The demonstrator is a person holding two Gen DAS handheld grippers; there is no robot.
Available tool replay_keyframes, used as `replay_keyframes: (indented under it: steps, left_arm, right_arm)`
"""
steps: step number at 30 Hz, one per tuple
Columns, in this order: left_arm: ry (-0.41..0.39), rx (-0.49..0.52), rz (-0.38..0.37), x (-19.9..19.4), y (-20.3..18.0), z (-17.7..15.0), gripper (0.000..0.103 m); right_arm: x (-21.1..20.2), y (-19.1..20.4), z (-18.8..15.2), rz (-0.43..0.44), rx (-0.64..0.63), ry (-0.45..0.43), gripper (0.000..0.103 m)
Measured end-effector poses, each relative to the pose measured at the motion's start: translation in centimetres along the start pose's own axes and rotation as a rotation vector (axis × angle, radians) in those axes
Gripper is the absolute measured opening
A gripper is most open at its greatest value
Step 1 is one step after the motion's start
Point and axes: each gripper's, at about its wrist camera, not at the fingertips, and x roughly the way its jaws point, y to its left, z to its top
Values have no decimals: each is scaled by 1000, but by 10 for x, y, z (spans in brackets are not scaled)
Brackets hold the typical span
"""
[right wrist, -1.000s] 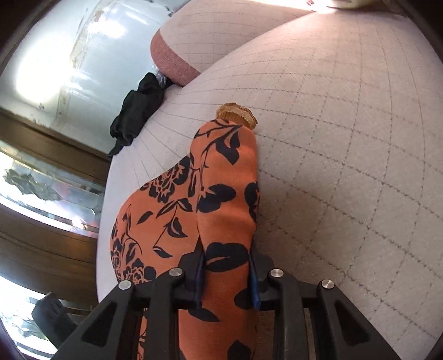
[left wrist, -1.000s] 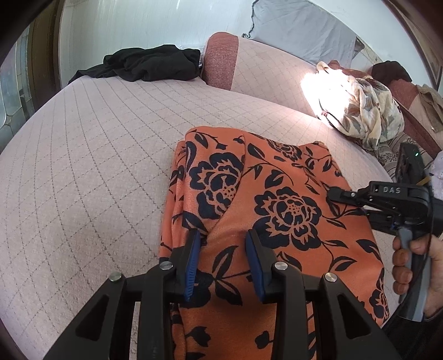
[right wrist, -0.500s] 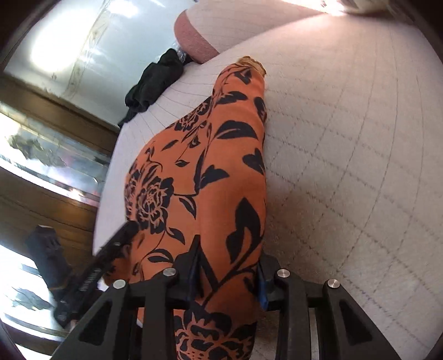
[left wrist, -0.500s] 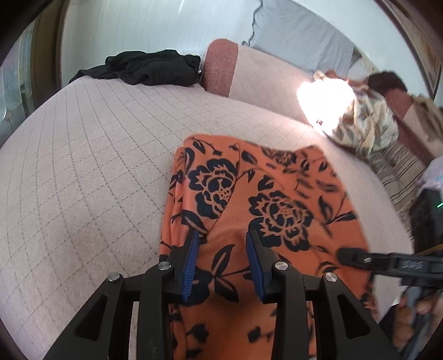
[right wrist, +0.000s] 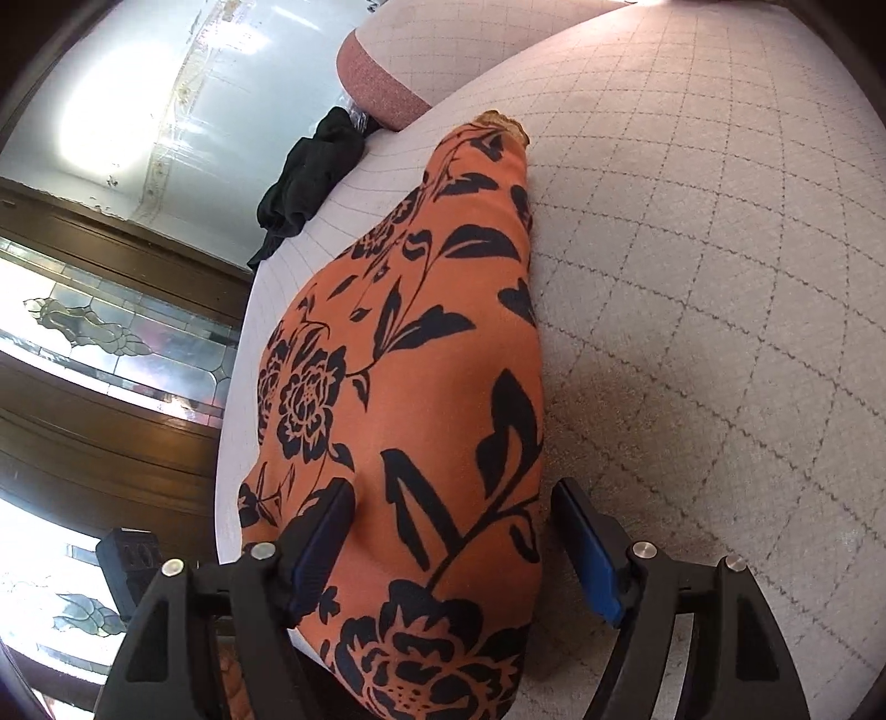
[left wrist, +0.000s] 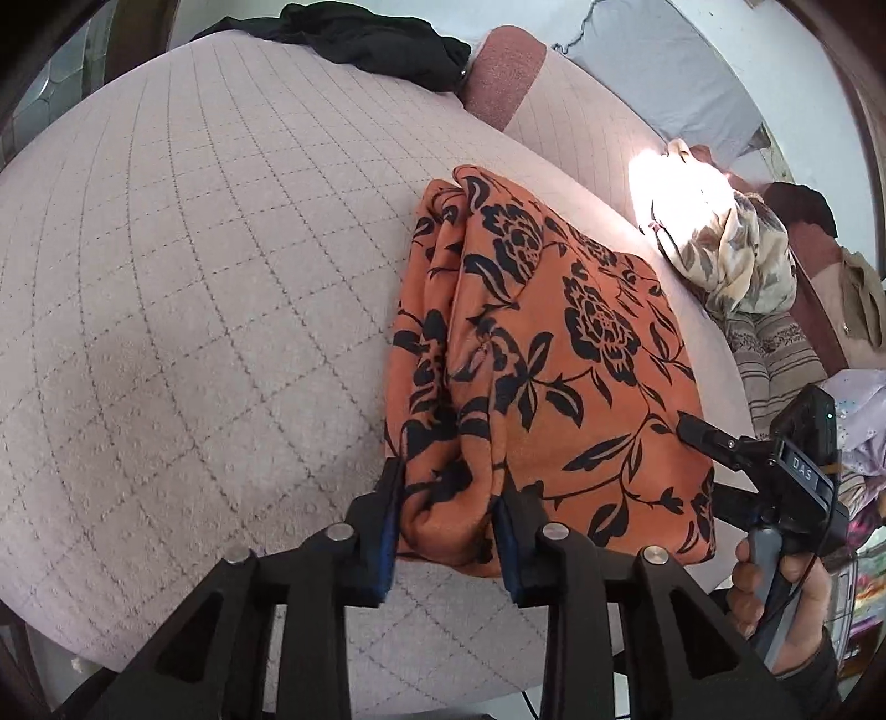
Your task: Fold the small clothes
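An orange garment with black flowers (left wrist: 554,354) lies folded on the quilted pinkish-grey bed (left wrist: 194,277). My left gripper (left wrist: 446,526) stands at the garment's near left corner, its blue pads pressed against a bunched fold of the cloth. My right gripper (right wrist: 454,548) is open, its jaws wide apart on either side of the garment's (right wrist: 421,387) near right edge, with the cloth lying loose between them. The right gripper also shows in the left wrist view (left wrist: 714,465) at the garment's right edge, held by a hand.
A black garment (left wrist: 365,39) lies at the far end of the bed by a reddish bolster (left wrist: 504,77). A beige patterned cloth pile (left wrist: 731,255) sits at the right. A dark wooden door with leaded glass (right wrist: 99,343) stands beyond the bed's edge.
My right gripper has opened and let go of the garment's edge. My left gripper has pulled back to the near corner and closed in on the bunched fold. The garment now lies flatter.
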Motion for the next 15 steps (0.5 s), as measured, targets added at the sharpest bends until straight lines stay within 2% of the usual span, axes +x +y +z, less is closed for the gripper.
replay_keyframes:
  steps: [1, 2, 4, 6, 9, 12, 13, 14, 15]
  left_arm:
    - [7, -4, -7, -3, -1, 2, 47]
    - [4, -4, -24, -8, -4, 5, 52]
    - [-47, 29, -50, -20, -12, 19, 66]
    - [-79, 81, -58, -24, -20, 35, 72]
    - [-73, 134, -60, -5, -25, 65, 72]
    - [40, 96, -34, 45, -11, 87, 72]
    - [86, 69, -41, 59, -4, 86, 70]
    - [75, 49, -72, 62, 1, 86, 69]
    - [68, 53, -95, 59, 2, 85, 61]
  right_arm:
    - [0, -1, 1, 8, 7, 4, 77]
    - [-1, -3, 2, 20, 15, 6, 77]
    - [0, -3, 6, 36, 18, 9, 77]
    - [-4, -5, 10, 56, 9, -1, 77]
    - [-8, -7, 20, 82, 6, -26, 77]
    - [-7, -9, 32, 91, -3, -28, 77]
    - [-4, -12, 35, 86, 1, -20, 77]
    - [2, -14, 38, 86, 11, -2, 77]
    - [5, -15, 41, 93, 13, 12, 77]
